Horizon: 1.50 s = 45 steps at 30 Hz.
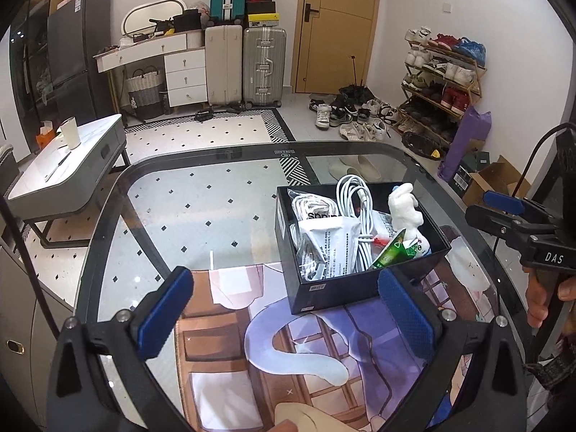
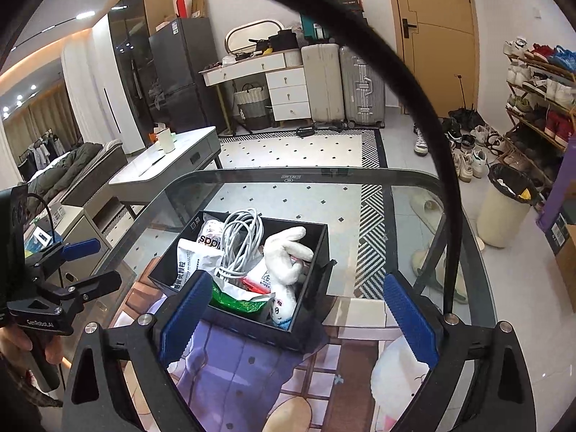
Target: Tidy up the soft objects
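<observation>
Left gripper (image 1: 284, 309) gaping wide, nothing held; right gripper (image 2: 298, 316) equally wide, empty; both hover above the printed mat (image 1: 230, 360); just beyond, black box (image 2: 316, 252) on glass table (image 1: 201, 194) already holds white plush toy (image 2: 288, 262), coiled cable (image 2: 241, 237), packets (image 2: 194, 262); judgement: sorting looks nearly complete; approach slowly, avoid nudging box.

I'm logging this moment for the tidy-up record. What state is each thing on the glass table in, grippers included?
black box: open-topped, upright on the mat, full.
white cable: coiled, in the box.
white plush toy: lying in the box.
green packet: in the box, by the near wall.
white pouches: in the box.
left gripper: open, empty.
right gripper: open, empty.
</observation>
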{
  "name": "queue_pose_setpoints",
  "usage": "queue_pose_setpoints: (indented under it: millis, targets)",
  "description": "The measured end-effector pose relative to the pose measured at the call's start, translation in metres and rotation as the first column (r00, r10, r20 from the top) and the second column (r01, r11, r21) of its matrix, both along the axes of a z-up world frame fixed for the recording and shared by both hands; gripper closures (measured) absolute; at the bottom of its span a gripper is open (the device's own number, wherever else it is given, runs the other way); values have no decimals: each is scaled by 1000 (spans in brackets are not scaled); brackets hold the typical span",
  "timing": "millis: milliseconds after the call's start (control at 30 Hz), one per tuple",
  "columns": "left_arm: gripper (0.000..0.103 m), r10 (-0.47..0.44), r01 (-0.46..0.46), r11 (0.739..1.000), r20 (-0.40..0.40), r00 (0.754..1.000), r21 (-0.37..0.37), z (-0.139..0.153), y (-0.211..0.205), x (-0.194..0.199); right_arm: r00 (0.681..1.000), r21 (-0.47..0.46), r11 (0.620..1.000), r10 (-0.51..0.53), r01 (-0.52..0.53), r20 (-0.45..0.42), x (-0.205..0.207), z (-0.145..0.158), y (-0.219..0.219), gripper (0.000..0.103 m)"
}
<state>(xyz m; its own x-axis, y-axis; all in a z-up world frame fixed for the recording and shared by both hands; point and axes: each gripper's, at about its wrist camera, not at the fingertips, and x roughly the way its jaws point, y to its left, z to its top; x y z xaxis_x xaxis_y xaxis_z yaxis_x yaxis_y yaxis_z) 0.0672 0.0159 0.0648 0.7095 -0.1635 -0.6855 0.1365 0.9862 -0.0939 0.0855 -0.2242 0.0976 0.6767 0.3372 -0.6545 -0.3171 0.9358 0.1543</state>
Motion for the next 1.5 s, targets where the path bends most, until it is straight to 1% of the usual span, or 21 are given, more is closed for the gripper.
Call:
queue_pose_setpoints:
  millis: [133,233,267,367,500,600,733,900,1000,1100,1233,1433,1500]
  targets:
    - [0,24,-23,1000,41,999,-11,-2,4,-3,1000,10,1000,-9,9,14,-1,-6,-3,5]
    - [0,45,-45,999,76,996,1,-5,5,-7,1000,20,1000,-5,5,26,-5,-9,-4,1]
    - [0,45,-45,999,81,996,-2,-6,5,-8,1000,15,1000,-3,3,31,-6,-11,-3,1]
    - [0,45,-45,999,83,995,-9,-11,5,-8,999,-7,1000,-1,1,37,-7,-16,-2,1]
    - [0,43,-42,999,101,994,-14,-18,4,-9,998,19,1000,-7,6,54,-8,-23,-4,1]
    - [0,39,-38,999,106,994,-12,-24,2,-10,997,20,1000,-18,16,74,-10,-26,-5,1]
    - [0,51,-47,998,123,991,-31,-30,4,-11,995,21,999,-29,27,99,-14,-31,-7,1]
    - [0,63,-63,998,134,989,-5,-40,3,-13,993,20,999,-47,45,112,-16,-39,-9,1]
    - [0,67,-64,998,143,987,-22,-47,3,-15,991,17,999,-49,47,121,-17,-45,-9,1]
    - [0,72,-71,997,145,987,-15,-52,1,-14,991,13,999,-51,49,126,-18,-50,-8,1]
    - [0,78,-75,997,147,986,-31,-59,3,-13,989,4,999,-42,42,140,-20,-57,-6,1]
    - [0,74,-74,997,168,983,-10,-65,2,-16,986,-6,998,-54,56,157,-19,-64,-5,1]
    - [0,68,-67,998,159,985,-14,-68,3,-15,987,-4,998,-56,57,153,-19,-64,-6,1]
